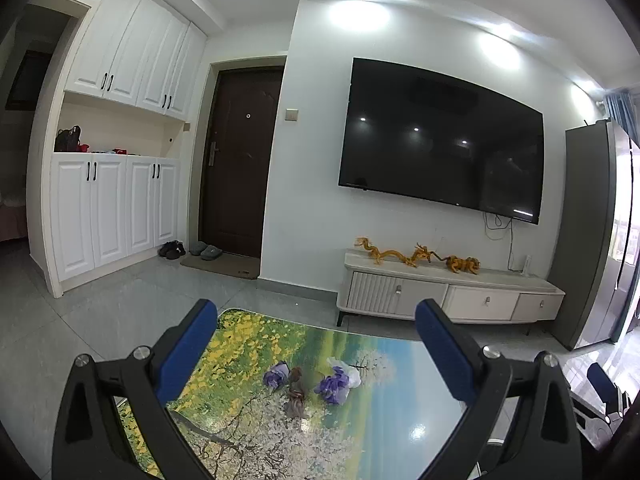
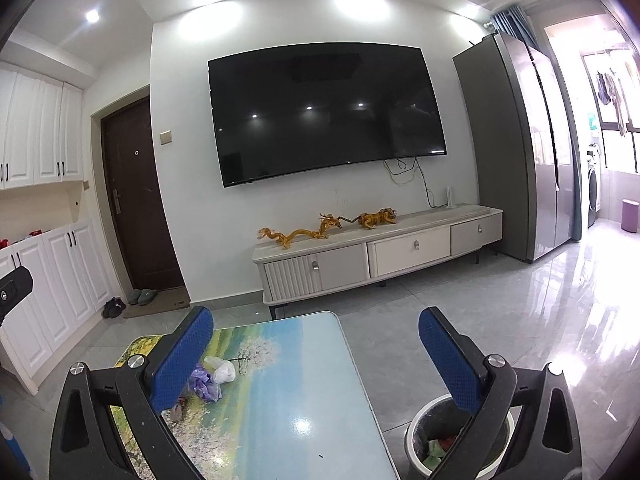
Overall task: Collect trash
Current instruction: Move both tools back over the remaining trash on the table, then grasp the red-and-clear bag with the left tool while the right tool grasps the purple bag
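Blue-padded fingers (image 1: pixel 188 352) of the left gripper (image 1: pixel 316 344) frame the near view, spread wide apart with nothing between them; just ahead of the claw and a little below it, on the table (image 1: pixel 400 420) with its printed landscape top, lies the trash; a purple crumpled wrapper (image 1: pixel 276 374) sits nearer the left finger, a brown scrap (image 1: pixel 297 390) lies straight ahead between the two fingers, and a second purple wrapper (image 1: pixel 332 388) touches a white plastic bag (image 1: pixel 347 372) slightly toward the right finger; none of these pieces touches the claw.

From the right wrist, the right gripper (image 2: pixel 316 344) also stands with its fingers wide apart and empty; the same white plastic bag (image 2: pixel 222 370) and purple wrapper (image 2: pixel 204 384) lie just beside the inner edge of its left finger (image 2: pixel 182 360), partly hidden behind it; whether the finger touches them I cannot tell; the brown scrap (image 2: pixel 178 406) peeks out low behind that same finger.

Below the right finger (image 2: pixel 452 360), off the table's edge on the floor, stands a trash bin (image 2: pixel 416 436) lined with a dark bag, some green and red waste showing inside; the finger covers part of its rim.

Far ahead of both claws hangs a dark television (image 2: pixel 324 112) above a low cabinet (image 2: pixel 380 256).
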`<state>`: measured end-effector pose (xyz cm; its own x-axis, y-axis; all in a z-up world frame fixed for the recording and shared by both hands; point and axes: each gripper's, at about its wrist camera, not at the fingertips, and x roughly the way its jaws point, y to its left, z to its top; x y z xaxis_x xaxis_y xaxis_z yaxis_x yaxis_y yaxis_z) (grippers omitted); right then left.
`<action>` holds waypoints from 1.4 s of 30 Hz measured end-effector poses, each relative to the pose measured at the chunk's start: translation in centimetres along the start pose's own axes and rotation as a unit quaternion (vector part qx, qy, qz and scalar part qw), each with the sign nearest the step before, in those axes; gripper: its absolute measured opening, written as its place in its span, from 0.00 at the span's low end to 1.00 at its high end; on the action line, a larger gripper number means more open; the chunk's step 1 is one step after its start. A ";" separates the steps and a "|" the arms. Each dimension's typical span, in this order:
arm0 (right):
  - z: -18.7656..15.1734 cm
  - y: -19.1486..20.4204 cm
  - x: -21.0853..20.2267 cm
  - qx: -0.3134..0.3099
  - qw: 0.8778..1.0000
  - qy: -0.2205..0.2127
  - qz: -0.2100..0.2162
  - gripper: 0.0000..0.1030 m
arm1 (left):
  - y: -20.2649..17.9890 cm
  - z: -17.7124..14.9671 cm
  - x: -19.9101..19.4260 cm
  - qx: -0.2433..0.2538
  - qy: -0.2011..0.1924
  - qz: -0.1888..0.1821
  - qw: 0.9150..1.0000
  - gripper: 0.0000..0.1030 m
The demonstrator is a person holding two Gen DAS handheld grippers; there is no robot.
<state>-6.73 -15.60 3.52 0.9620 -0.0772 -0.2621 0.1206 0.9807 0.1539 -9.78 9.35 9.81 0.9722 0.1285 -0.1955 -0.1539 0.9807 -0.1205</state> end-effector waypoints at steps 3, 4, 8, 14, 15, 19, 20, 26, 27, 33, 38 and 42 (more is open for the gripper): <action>-0.5 0.1 0.6 0.000 1.000 0.004 0.002 1.00 | -0.2 -0.3 0.7 0.007 0.008 0.001 1.000 0.97; -0.7 0.2 0.9 -0.001 1.000 0.007 0.004 1.00 | -0.3 -0.5 1.1 0.008 0.012 0.000 1.000 0.97; -1.4 0.3 2.1 -0.005 1.000 0.024 0.012 1.00 | -0.3 -1.1 3.0 0.010 0.034 -0.001 0.999 0.97; -2.9 0.8 4.8 -0.013 0.997 0.068 0.023 1.00 | 0.5 -3.0 7.1 0.009 0.081 -0.002 0.997 0.97; -3.2 0.8 5.3 -0.015 0.997 0.076 0.026 1.00 | 0.8 -3.5 7.9 0.009 0.090 -0.002 0.996 0.97; -4.3 1.3 7.2 -0.022 0.992 0.110 0.049 1.00 | 3.2 -5.4 11.0 0.006 0.125 -0.004 0.992 0.97; -4.6 1.4 7.6 -0.024 0.991 0.118 0.054 1.00 | 4.0 -5.8 11.7 0.005 0.135 -0.006 0.991 0.97; -6.2 2.9 11.2 -0.026 0.978 0.176 0.107 0.86 | 8.0 -9.5 15.0 0.008 0.203 -0.072 0.977 0.97; -6.5 3.4 11.9 -0.025 0.975 0.186 0.120 0.82 | 8.4 -10.2 15.5 0.008 0.215 -0.085 0.973 0.97; -7.9 7.0 14.9 -0.034 0.952 0.232 0.195 0.72 | 8.9 -13.2 19.5 0.005 0.285 -0.123 0.951 0.83; -8.3 9.7 17.0 -0.053 0.935 0.253 0.245 0.64 | 9.0 -14.6 22.7 -0.019 0.320 -0.150 0.935 0.67; -8.4 11.5 19.1 -0.064 0.924 0.261 0.271 0.57 | 7.9 -15.7 24.7 -0.002 0.339 -0.158 0.927 0.54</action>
<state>11.00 -4.31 -7.76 0.6197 0.4957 -0.6085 -0.4060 0.8660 0.2919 10.28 17.98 -11.23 0.6350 -0.2881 -0.7168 0.1180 0.9531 -0.2786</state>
